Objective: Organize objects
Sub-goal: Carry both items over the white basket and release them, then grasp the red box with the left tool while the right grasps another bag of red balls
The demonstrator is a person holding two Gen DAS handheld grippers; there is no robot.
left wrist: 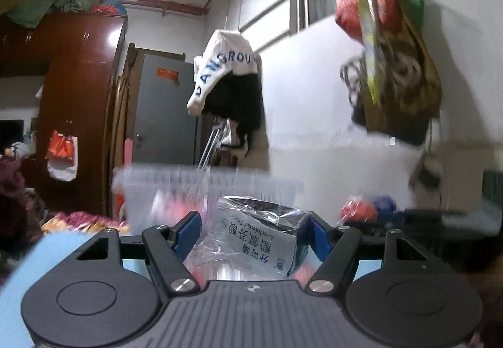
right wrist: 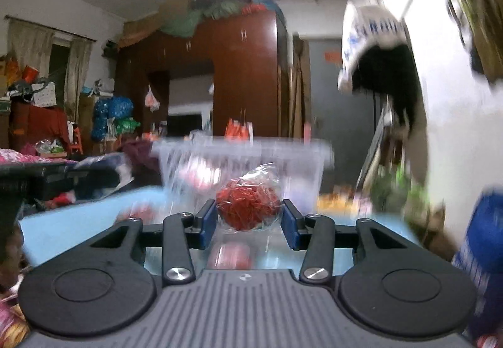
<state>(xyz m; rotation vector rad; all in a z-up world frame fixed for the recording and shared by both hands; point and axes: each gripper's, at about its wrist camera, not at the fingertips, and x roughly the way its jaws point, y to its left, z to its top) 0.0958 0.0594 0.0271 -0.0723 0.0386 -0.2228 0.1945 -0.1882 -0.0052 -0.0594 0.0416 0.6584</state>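
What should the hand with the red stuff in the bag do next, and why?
Probably carry it forward over the clear plastic bin and let go. The right gripper holds the bag of red bits just short of the bin, which seems to already hold things.

my right gripper (right wrist: pixel 250 219) has its blue pads (right wrist: pixel 208 220) pressed on either side of a clear bag of red bits (right wrist: pixel 248 206). just behind it i see a blurred clear plastic bin (right wrist: pixel 301 159) above the light blue surface (right wrist: pixel 72 222).

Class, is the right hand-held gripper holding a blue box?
No: the right hand-held gripper grips a clear bag of red rubber bands.
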